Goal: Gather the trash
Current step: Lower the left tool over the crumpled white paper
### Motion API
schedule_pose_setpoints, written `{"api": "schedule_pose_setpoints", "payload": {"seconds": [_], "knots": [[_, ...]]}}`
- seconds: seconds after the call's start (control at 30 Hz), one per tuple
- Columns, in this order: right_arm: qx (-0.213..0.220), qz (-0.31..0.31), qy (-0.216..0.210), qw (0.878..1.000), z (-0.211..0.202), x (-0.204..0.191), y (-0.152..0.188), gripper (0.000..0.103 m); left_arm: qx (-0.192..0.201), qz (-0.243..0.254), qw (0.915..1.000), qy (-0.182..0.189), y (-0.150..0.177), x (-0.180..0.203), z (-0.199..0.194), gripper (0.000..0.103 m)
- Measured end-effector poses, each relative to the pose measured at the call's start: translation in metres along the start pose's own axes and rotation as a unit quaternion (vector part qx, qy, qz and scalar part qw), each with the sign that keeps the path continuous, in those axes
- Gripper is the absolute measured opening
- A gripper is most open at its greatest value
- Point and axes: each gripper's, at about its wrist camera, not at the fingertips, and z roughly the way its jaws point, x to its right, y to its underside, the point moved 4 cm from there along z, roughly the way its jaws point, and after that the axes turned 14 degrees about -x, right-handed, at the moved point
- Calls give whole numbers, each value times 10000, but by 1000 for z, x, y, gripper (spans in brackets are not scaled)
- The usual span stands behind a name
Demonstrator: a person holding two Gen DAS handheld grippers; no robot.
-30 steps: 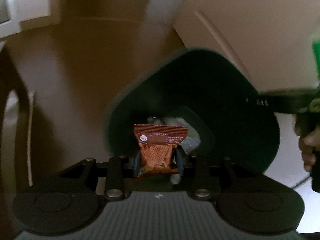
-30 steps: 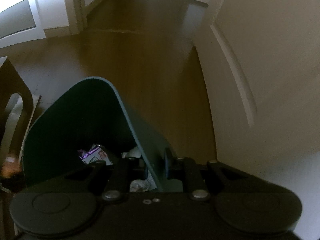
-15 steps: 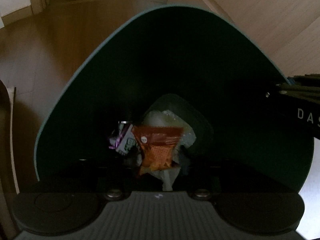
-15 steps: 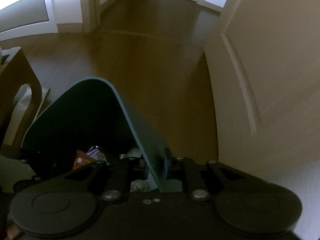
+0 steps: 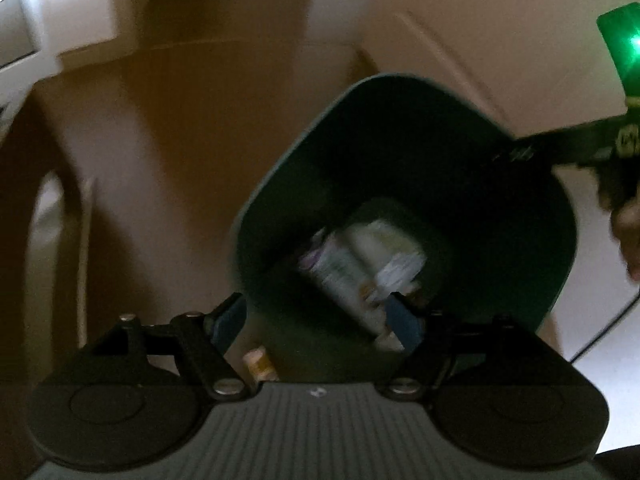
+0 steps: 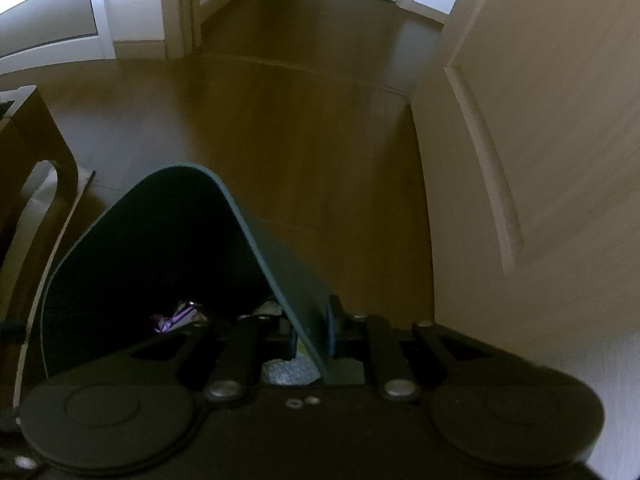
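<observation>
A dark green bin (image 5: 500,240) stands on the floor and holds a purple-and-white wrapper (image 5: 332,264) and crumpled white paper (image 5: 396,252). My left gripper (image 5: 316,320) hovers over the bin's near side with its jaws opening wide and nothing pressed between them. A blurred orange scrap (image 5: 260,364) shows low between the fingers. My right gripper (image 6: 312,332) is shut on the bin's thin wall (image 6: 256,248), one finger inside and one outside. In the left wrist view the right gripper (image 5: 580,148) reaches to the bin's right rim, with a hand (image 5: 628,232) behind it.
Brown wooden floor (image 6: 300,120) spreads beyond the bin. A cream door panel (image 6: 540,140) stands close on the right. A brown wooden piece of furniture with a cut-out (image 6: 36,184) stands at the left. A doorway (image 6: 312,0) lies far ahead.
The left gripper went down into the bin with the orange snack packet, opened and let it go, then drew back up. The right gripper has stayed clamped on the bin's wall.
</observation>
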Motion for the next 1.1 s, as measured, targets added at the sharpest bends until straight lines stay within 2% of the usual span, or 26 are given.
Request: {"api": "schedule_pose_setpoints", "payload": {"seconds": [0.1, 0.2, 0.4, 0.43, 0.5, 0.67, 0.73, 0.8, 0.9, 1.0, 1.1], "knots": [[-41, -102, 1, 9999, 4, 0, -3, 12, -242, -505, 9983, -151, 27, -24, 9, 77], [-89, -476, 69, 9988, 7, -3, -9, 11, -476, -966, 9936, -335, 54, -48, 11, 77], [-84, -1208, 225, 9924, 8, -6, -29, 6, -821, -1458, 9845, -533, 90, -72, 30, 77], [-66, -1348, 229, 9906, 8, -6, -33, 5, -857, -1543, 9827, -567, 94, -75, 12, 77], [-123, -1590, 307, 9867, 12, -7, -38, 5, -986, -1751, 9777, -610, 102, -81, 11, 77], [-355, -2009, 213, 9787, 19, 0, -44, 4, -1153, -2183, 9659, -774, 121, -96, 32, 77], [-494, -2402, 230, 9692, 26, 5, -44, 4, -1204, -2297, 9619, -868, 129, -100, 37, 77], [-627, -2389, 2, 9690, 35, 19, -45, 4, -1225, -2420, 9584, -890, 135, -105, 43, 77], [-561, -2618, -95, 9635, 47, 36, -48, 4, -1161, -2517, 9579, -746, 139, -106, 47, 77], [-518, -2424, -424, 9679, 58, 53, -60, 4, -1239, -2738, 9522, -556, 149, -114, 60, 76], [-703, -2485, -485, 9649, 71, 56, -65, 14, -1461, -2937, 9433, -516, 163, -124, 77, 76]]}}
